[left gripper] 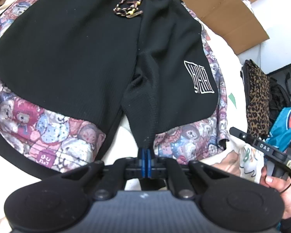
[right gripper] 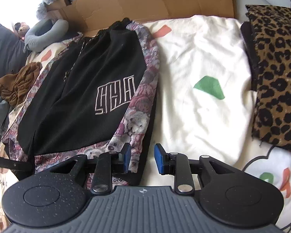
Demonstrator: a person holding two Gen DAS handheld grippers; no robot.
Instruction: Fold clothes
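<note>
Left fingers (left gripper: 145, 153) pinching shorts (left gripper: 67, 48) crotch, waistband far, right fingers (right gripper: 141, 158) parted, empty

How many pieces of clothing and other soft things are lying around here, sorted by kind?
Black shorts with bear-print trim: 1
Leopard-print garment: 1
Crumpled brown garment: 1
Teal garment: 1
Grey neck pillow: 1
Total: 5

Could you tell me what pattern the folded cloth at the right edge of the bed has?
Leopard print, tan with black spots; the right wrist view shows it best.
</note>
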